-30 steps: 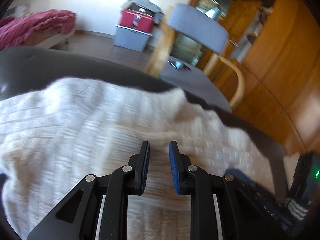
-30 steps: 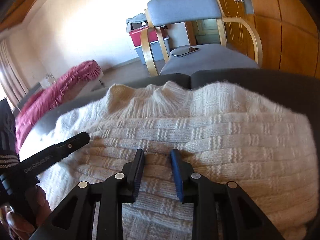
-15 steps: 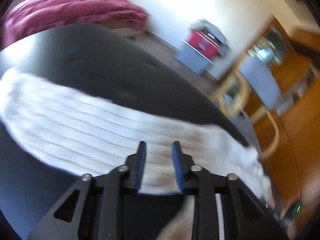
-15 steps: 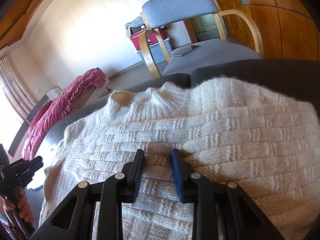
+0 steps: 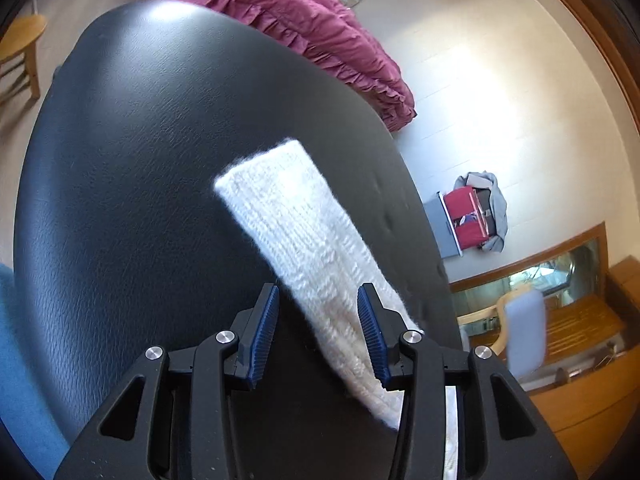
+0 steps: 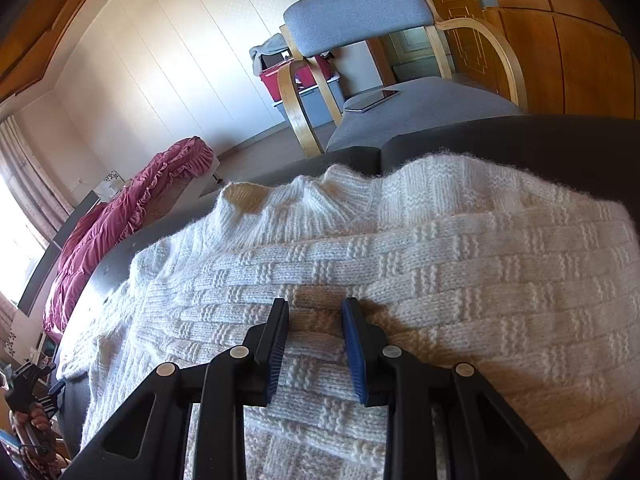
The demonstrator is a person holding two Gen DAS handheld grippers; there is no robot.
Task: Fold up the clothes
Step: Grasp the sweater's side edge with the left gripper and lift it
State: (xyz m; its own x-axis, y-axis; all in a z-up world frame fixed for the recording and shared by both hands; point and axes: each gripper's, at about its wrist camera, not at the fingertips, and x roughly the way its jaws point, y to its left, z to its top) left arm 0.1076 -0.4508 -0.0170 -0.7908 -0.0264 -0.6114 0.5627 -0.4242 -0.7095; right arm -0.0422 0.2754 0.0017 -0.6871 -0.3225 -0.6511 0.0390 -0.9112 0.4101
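Left tool (image 5: 316,332) is opening around the sweater's sleeve (image 5: 296,232); grip near the cuff, while right tool (image 6: 314,344) pins a pinched fold

One sweater (image 6: 400,264), two grippers, one armchair (image 6: 384,40)

From here I see a black padded surface (image 5: 160,160) filling most of the left view. Behind it lies a crimson ruffled blanket (image 5: 304,20), and a wooden stool (image 5: 20,48) stands at the far left. By the pale wall (image 5: 500,112) sits a grey bin (image 5: 444,224) with a red case (image 5: 466,218) in it. In the right view a grey chair (image 6: 360,12) with bent wooden arms holds a phone (image 6: 372,100) on its seat. Wooden cabinets (image 6: 580,64) stand behind.
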